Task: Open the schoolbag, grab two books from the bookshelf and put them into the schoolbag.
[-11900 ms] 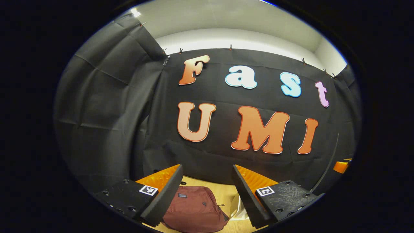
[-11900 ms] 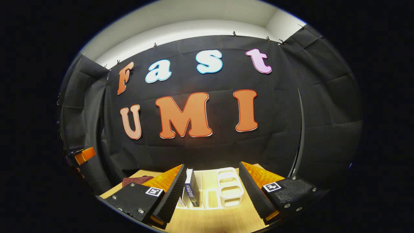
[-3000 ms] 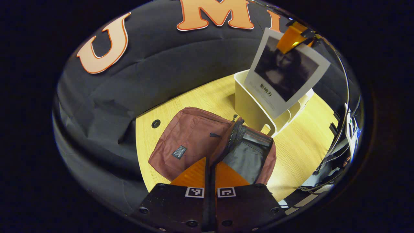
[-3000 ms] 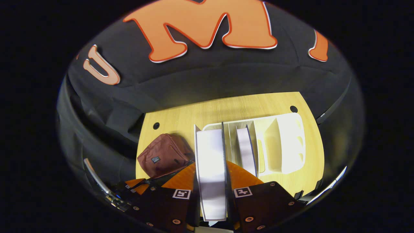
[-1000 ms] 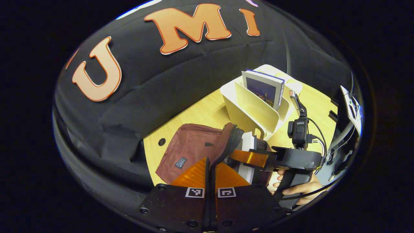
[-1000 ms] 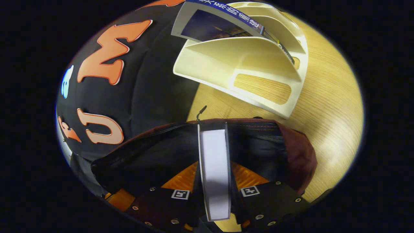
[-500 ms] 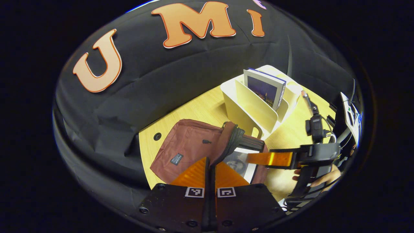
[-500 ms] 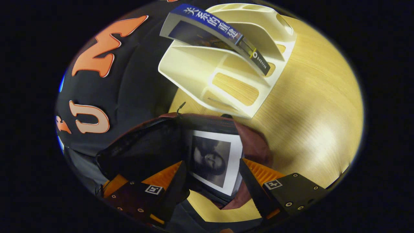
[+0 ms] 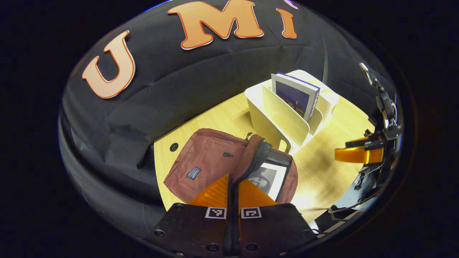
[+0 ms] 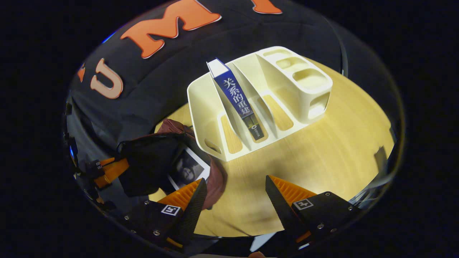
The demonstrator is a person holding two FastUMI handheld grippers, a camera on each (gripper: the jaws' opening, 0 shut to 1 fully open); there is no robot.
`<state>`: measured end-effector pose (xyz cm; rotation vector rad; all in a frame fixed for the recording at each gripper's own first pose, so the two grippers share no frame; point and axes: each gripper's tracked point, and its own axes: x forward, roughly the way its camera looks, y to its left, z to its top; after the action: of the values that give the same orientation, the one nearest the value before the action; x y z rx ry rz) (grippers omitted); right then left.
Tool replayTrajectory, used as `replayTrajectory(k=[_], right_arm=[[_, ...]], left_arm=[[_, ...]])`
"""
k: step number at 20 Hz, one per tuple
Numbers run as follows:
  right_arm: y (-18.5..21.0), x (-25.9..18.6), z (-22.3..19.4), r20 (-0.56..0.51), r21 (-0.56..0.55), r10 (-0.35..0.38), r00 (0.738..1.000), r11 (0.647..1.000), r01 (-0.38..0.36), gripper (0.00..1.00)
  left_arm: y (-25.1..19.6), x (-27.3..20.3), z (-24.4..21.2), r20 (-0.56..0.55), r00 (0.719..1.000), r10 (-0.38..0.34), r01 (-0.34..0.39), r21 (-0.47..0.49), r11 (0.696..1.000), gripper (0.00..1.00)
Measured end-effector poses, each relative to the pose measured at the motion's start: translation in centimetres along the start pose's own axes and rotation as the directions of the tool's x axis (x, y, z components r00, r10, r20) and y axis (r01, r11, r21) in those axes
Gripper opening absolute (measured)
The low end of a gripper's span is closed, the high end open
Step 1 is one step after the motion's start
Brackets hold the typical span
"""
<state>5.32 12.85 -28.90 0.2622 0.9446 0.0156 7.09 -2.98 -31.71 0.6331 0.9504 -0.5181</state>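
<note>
- Left gripper view: I see my left gripper [image 9: 233, 186] closed tight on the raised edge of the schoolbag [image 9: 211, 161], both fingers pinching the zippered flap so the mouth stands open.
- The schoolbag lies on the wooden table [image 9: 322, 172], near the booth's back cloth, just beside the bookshelf [image 9: 279, 114].
- Inside the open mouth I note one book [image 9: 269, 177] lying flat — its white-bordered cover with a dark portrait faces up, partly tucked under the lifted flap.
- A second book [image 9: 296, 96] stands upright in a slot of the bookshelf, leaning slightly against a divider.
- The right gripper [image 9: 355, 154] shows at the far right of this view, above the table and well apart from the bag.
- Right gripper view: the right gripper [image 10: 235, 193] has its fingers spread wide, with nothing between them; it hangs over bare table, in front of the bookshelf [image 10: 287, 82].
- The standing book [image 10: 238, 104] presents its blue spine toward me, in the second slot from the bag's side.
- The schoolbag [image 10: 215, 179] sits at lower left, touching or nearly touching the shelf's corner — I cannot tell which; the flat book [image 10: 186, 170] is visible in its opening.
- The left gripper [image 10: 107, 170] appears at the left edge, against the bag's dark lining.
</note>
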Motion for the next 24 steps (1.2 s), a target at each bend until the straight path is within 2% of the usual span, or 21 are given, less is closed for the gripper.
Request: replayTrajectory(k=[6,10,13,16,18,21,24], right_arm=[[1.2,-4.1,7.1,-0.042,-0.265,-0.001,0.999,0.964,-0.011,0.98],[1.8,-2.6,14.3,-0.012,-0.384,-0.074,0.997,0.921,0.063,0.98],[2.7,-0.4,18.5,-0.042,-0.354,-0.097,0.994,0.932,0.076,0.98],[2.3,2.8,21.6,-0.066,-0.370,-0.146,0.987,0.922,0.112,0.99],[2.6,5.2,21.8,-0.122,-0.332,-0.160,0.980,0.937,0.111,0.98],[1.7,8.7,21.0,-0.177,-0.350,-0.210,0.961,0.926,0.138,0.99],[2.0,10.7,19.9,-0.231,-0.352,-0.220,0.948,0.927,0.129,0.99]], left_arm=[[-0.1,0.4,-0.4,-0.017,1.000,-0.003,0.002,-0.045,0.999,0.01],[0.0,0.9,-0.9,-0.025,1.000,-0.009,0.007,-0.076,0.997,0.01],[0.3,1.0,-1.0,-0.031,0.999,-0.010,0.007,-0.087,0.996,0.01],[0.8,1.1,-0.7,-0.034,0.999,-0.005,0.002,-0.089,0.996,0.01],[1.2,1.1,-0.6,-0.036,0.999,-0.001,-0.002,-0.093,0.996,0.01],[1.3,1.2,-0.7,-0.042,0.999,-0.004,0.000,-0.096,0.995,0.01],[1.5,1.3,-0.8,-0.051,0.999,-0.005,-0.001,-0.104,0.995,0.01]])
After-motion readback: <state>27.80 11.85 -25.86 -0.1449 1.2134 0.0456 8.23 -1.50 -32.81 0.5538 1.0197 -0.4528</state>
